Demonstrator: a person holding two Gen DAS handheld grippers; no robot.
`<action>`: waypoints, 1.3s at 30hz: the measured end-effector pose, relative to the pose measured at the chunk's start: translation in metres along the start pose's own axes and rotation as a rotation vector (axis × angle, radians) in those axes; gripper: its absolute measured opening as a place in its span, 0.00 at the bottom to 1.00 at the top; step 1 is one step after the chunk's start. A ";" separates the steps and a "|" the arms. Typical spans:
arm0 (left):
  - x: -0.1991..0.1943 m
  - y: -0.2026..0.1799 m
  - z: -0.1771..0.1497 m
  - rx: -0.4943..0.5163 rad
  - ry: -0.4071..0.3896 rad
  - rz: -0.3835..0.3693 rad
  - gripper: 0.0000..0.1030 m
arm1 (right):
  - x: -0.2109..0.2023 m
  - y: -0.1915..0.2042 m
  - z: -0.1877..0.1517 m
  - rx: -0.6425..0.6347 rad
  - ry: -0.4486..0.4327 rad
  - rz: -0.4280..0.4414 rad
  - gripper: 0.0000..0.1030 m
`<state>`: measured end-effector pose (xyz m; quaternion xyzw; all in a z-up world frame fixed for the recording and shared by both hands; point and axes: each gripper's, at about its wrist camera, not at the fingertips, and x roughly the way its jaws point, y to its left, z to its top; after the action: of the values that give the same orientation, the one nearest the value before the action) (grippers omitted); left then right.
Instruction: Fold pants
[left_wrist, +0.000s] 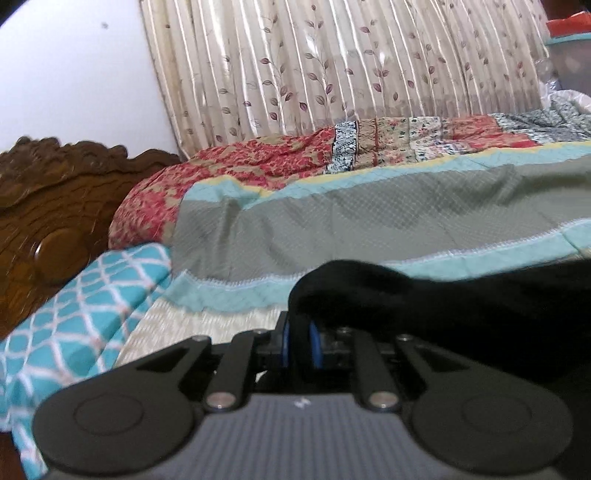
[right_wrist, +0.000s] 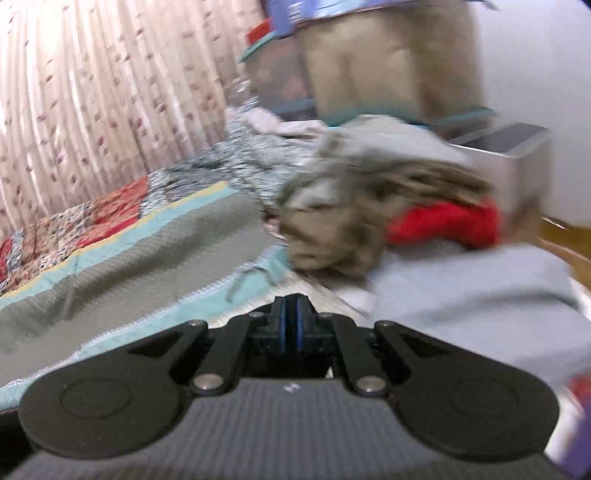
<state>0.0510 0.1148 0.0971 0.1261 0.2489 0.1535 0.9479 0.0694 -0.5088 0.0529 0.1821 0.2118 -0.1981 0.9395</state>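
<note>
My left tongs (left_wrist: 301, 341) are pinching the black pants (left_wrist: 461, 310) over the bed (left_wrist: 369, 218); right tongs (right_wrist: 293, 325) pressed together, empty.

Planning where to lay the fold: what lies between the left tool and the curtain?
Left wrist view: past the left tool, shut on the black pants, lie the grey-and-teal quilt, then patchwork bedding, then the curtain.

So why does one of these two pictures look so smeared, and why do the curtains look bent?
Right wrist view: motion blur smears the heap of clothes and the curtain, while the right gripper stays sharp. Left wrist view: mostly crisp, only slightly soft at the carved headboard; the black pants show no detail. Both views: the fisheye lens bows the curtain pleats.
</note>
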 end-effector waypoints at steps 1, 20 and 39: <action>-0.013 0.003 -0.012 -0.009 0.010 -0.011 0.10 | -0.007 -0.012 -0.008 0.011 0.001 -0.016 0.08; -0.065 0.103 -0.093 -0.464 0.213 -0.098 0.54 | -0.068 -0.041 -0.080 0.103 0.077 -0.093 0.29; -0.030 0.046 -0.078 -0.256 0.241 -0.023 0.56 | -0.054 0.015 -0.116 -0.056 0.319 0.122 0.31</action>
<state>-0.0243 0.1593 0.0593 -0.0179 0.3408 0.1872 0.9212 -0.0063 -0.4307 -0.0154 0.1973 0.3523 -0.1032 0.9090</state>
